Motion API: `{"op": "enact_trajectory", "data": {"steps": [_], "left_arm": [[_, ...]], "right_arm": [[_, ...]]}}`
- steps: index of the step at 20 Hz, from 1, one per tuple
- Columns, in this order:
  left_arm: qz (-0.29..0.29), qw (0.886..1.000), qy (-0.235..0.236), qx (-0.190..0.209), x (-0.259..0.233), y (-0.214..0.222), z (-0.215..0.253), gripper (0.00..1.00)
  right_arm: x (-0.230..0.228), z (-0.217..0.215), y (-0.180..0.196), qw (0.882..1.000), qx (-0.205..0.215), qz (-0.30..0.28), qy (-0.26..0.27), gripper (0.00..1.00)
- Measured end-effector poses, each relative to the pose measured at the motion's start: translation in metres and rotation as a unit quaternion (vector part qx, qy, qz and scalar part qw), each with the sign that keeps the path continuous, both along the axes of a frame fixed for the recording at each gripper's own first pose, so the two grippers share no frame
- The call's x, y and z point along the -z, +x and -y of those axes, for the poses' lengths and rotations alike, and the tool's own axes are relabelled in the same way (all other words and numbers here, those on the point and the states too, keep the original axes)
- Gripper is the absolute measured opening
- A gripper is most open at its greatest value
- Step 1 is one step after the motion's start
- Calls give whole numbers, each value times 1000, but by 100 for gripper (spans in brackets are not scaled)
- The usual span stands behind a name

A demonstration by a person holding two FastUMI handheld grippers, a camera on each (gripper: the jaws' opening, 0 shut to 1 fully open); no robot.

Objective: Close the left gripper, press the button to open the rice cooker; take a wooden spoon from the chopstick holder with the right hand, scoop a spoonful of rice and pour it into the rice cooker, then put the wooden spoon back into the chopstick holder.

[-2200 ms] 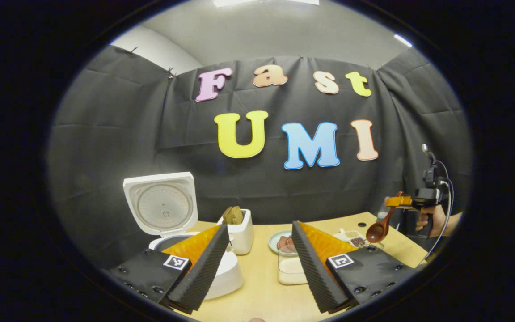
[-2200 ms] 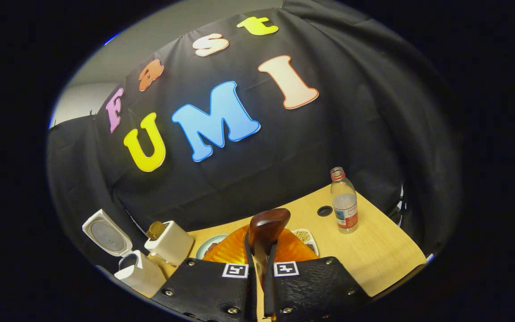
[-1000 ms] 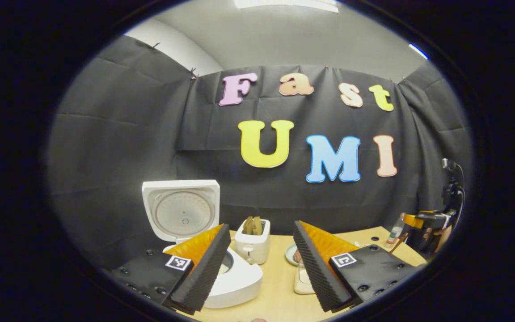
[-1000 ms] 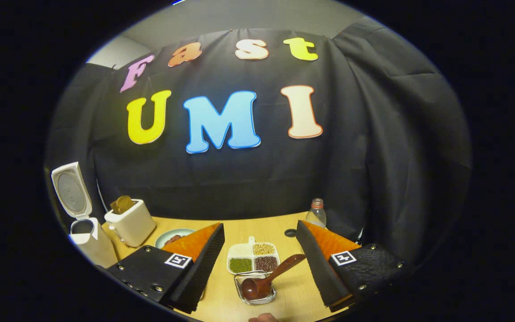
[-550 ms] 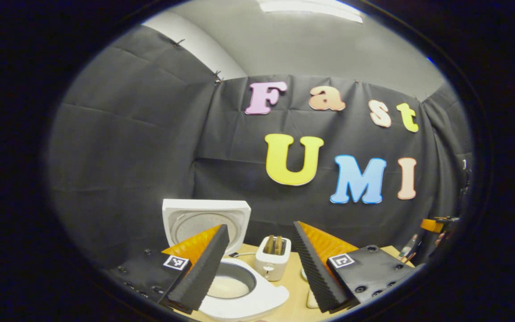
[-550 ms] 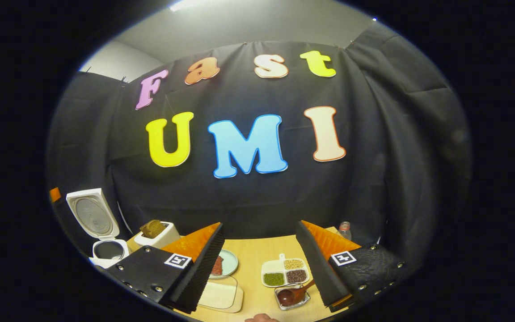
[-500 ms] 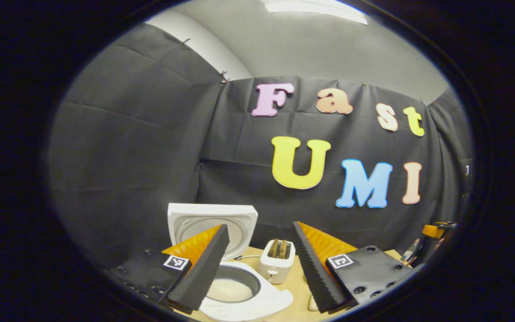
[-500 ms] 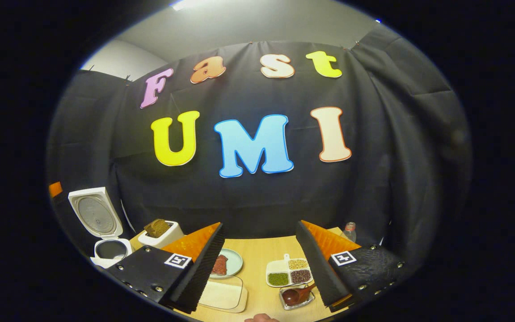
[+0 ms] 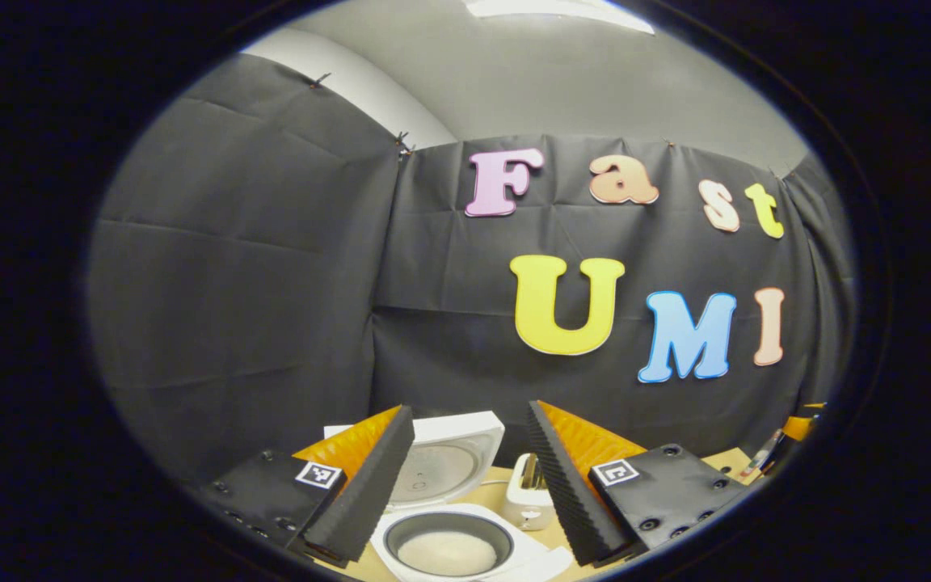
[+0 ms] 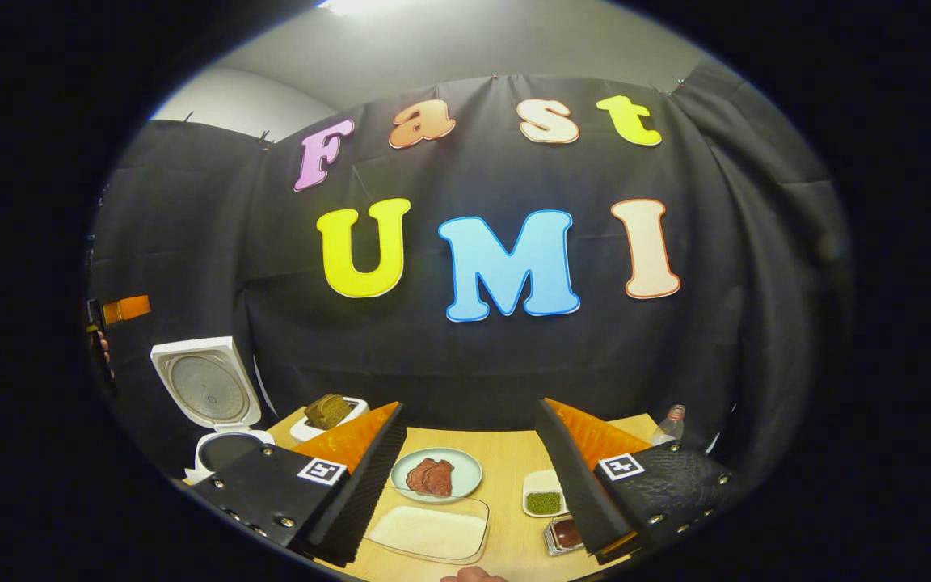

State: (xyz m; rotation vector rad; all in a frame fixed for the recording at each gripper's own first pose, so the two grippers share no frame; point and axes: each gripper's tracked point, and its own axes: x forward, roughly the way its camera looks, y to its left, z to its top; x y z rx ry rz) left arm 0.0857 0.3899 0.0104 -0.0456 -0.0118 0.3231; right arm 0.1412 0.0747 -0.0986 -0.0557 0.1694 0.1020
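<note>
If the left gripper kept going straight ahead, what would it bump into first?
Probably the raised lid of the open rice cooker, which stands between the left gripper's open fingers. Depth is hard to judge; it might pass over to the black cloth wall.

Toaster (image 10: 328,418) with bread, plate (image 10: 465,469) of meat, water bottle (image 10: 670,424), sectioned dish (image 10: 542,493).

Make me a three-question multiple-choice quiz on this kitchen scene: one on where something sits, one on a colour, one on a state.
1. Where is the meat?
A. on the round plate
B. in the rice cooker
C. in the toaster

2. What colour are the beans in the divided dish?
A. red
B. green
C. white

3. How is the rice cooker lid?
A. shut
B. removed
C. raised open

Answers:
1 A, the meat lies on the plate.
2 B, the visible compartment holds green beans.
3 C, the lid stands upright over the pot.
</note>
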Motion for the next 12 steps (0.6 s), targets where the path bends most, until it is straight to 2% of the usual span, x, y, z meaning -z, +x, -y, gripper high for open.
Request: {"op": "enact_trajectory", "data": {"steps": [4, 9, 12], "left_arm": [[-5, 1000, -2, 1, -2, 30, -20, 96], [-1, 999, -27, -26, -6, 81, -71, 97], [-12, 998, -16, -52, 3, 101, -106, 96]], "right_arm": [[-17, -1, -19, 1000, 2, 16, 5, 98], [-15, 5, -27, 1000, 6, 24, -7, 98], [-4, 11, -26, 1000, 19, 13, -5, 97]]}}
